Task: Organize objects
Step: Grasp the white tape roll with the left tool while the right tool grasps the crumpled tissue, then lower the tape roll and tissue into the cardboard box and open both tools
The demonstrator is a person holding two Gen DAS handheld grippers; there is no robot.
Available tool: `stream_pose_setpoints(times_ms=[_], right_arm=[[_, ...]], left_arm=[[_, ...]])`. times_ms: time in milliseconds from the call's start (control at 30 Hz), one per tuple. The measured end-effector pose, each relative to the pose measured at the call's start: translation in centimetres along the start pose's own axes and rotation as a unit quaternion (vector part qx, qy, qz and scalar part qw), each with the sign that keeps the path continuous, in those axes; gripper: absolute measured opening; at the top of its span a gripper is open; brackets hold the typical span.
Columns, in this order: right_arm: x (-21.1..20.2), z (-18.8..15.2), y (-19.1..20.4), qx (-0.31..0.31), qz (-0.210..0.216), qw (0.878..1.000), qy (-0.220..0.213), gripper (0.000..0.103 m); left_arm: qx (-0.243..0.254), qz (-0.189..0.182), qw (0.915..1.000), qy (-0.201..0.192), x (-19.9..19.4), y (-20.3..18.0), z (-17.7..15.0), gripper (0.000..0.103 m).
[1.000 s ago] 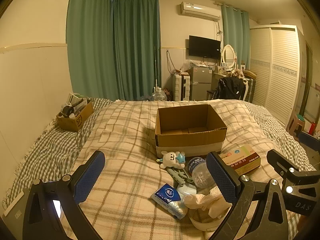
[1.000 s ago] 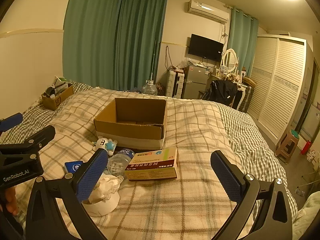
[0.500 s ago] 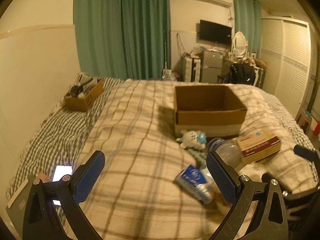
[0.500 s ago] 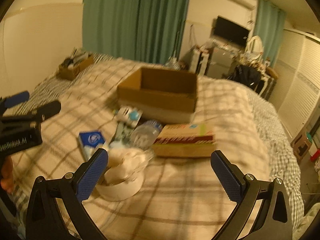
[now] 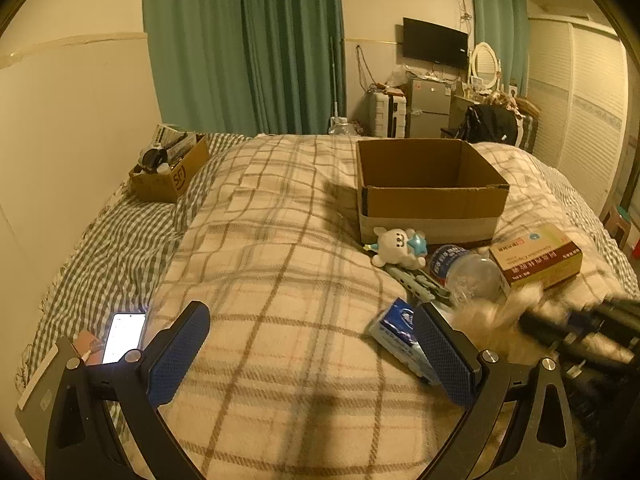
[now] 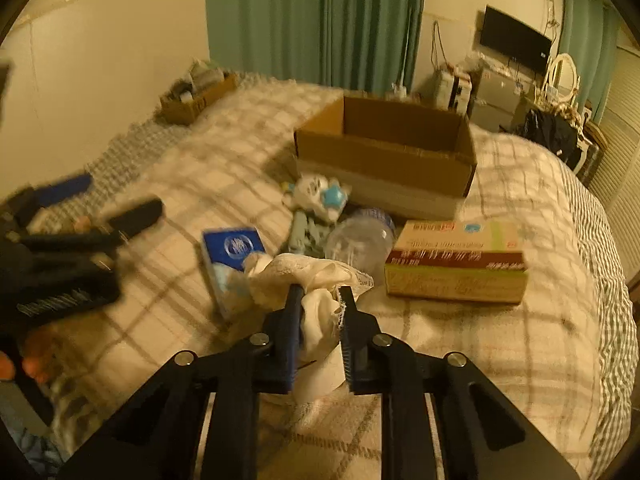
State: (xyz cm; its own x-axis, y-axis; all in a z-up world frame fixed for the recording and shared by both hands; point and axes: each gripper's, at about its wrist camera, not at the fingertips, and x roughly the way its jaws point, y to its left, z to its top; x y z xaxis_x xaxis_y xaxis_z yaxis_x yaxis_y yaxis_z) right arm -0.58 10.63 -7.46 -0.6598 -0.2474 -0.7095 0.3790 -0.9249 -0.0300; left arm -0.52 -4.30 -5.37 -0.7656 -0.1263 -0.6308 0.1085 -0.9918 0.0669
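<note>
An open cardboard box [image 5: 428, 188] stands on the plaid blanket, also in the right wrist view [image 6: 384, 156]. In front of it lie a white plush toy [image 5: 396, 246], a clear bottle [image 5: 468, 274], a red and green carton [image 5: 536, 256], a blue tissue pack [image 5: 400, 332] and a green tool [image 5: 420, 280]. My right gripper [image 6: 320, 300] is shut on a white lace cloth [image 6: 312, 280] that sits in a white cup. My left gripper [image 5: 308, 356] is open and empty above bare blanket, left of the pile.
A small cardboard box [image 5: 168, 168] full of items sits at the bed's far left. A lit phone [image 5: 124, 336] lies near the left edge by the wall. A wardrobe [image 5: 580, 112] and a desk stand beyond the bed on the right.
My right gripper has moved down to the left and closed on the white cloth. My left gripper has swung left, away from the pile, and stayed open.
</note>
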Motion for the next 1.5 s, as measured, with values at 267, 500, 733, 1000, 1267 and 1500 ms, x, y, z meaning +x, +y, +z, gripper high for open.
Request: stream_pose_setpoints(times_ms=[267, 500, 733, 1000, 1267, 1500], right_arm=[[-5.2, 1.2, -2.2, 0.009, -0.077, 0.995, -0.066, 0.015], [-5.7, 0.4, -4.0, 0.026, -0.091, 0.994, -0.062, 0.015], [-5.9, -1.0, -5.8, 0.042, -0.097, 0.993, -0.059, 0.015], [-7.3, -0.9, -6.7, 0.047, -0.101, 0.991, -0.075, 0.015], [-10.5, 4.5, -7.5, 0.024, -0.098, 0.986, -0.131, 0.015], [-10.4, 11.6, -7.6, -0.001, -0.089, 0.982, -0.166, 0.015]], left_arm=[[0.026, -0.093, 0.9945, 0.039, -0.4, -4.2, -1.3, 0.103], [0.036, -0.164, 0.9803, 0.104, 1.0, -8.7, -2.8, 0.103], [0.004, -0.181, 0.9727, 0.145, 3.9, -10.1, -2.5, 0.087], [0.015, -0.185, 0.9787, 0.089, 0.0, -9.7, -1.7, 0.082], [0.013, -0.156, 0.9877, -0.004, -3.6, -7.6, 5.2, 0.082], [0.01, -0.097, 0.9929, -0.068, -2.5, -6.0, 12.2, 0.082]])
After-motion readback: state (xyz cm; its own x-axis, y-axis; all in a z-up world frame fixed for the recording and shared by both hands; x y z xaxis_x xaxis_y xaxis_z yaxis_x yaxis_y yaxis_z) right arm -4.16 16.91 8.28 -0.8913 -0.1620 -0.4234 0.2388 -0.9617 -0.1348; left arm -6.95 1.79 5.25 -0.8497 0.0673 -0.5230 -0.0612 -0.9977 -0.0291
